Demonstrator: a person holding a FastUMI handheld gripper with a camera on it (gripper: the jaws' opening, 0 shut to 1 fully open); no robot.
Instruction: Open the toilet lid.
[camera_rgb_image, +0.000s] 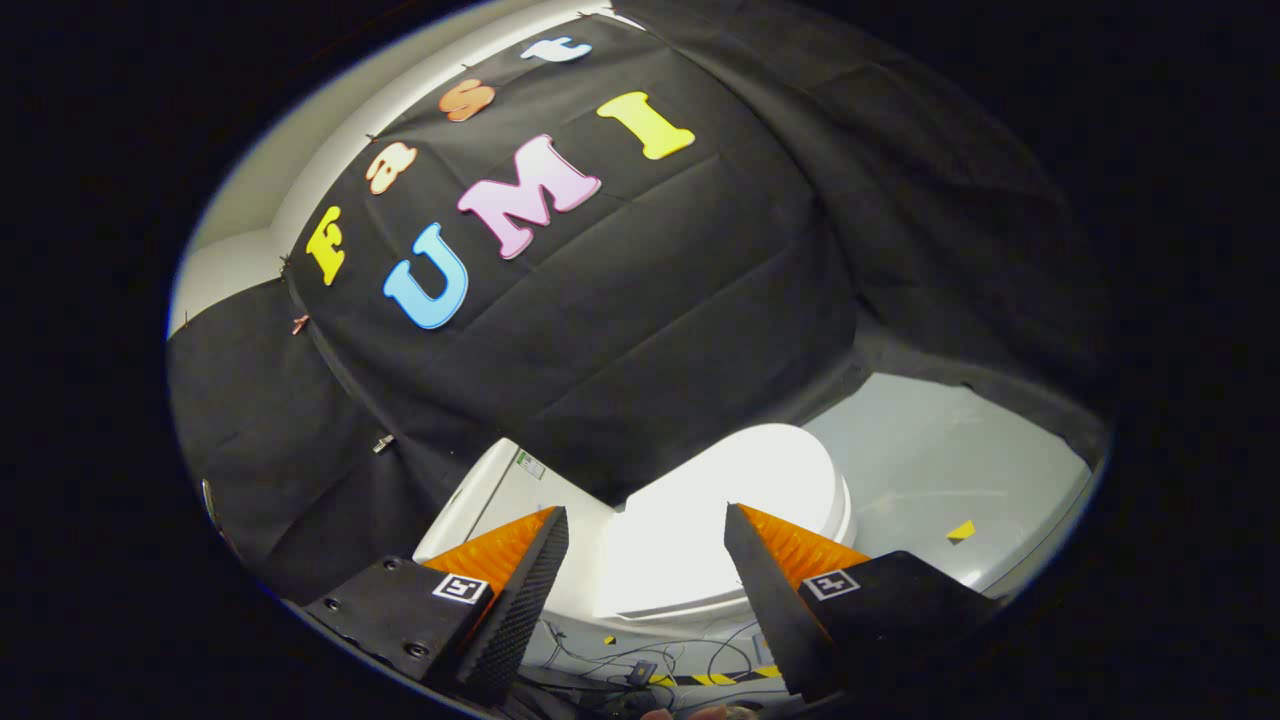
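The closed toilet lid (730, 500) lies flat, ahead of and below the tool (645, 535), well apart from its spread, empty fingers, its long axis running away toward the cistern (500, 490).

Black cloth wall (650, 300) hangs over grey floor (950, 470); loose cables (640, 660) and striped tape (720, 678) lie below.

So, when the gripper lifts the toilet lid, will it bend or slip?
The toilet lid looks like hard, glossy plastic, so probably stiff but slippery. It lies closed and flat, so it likely swings up on a hinge. The gripper is open, with the lid beyond its fingers.
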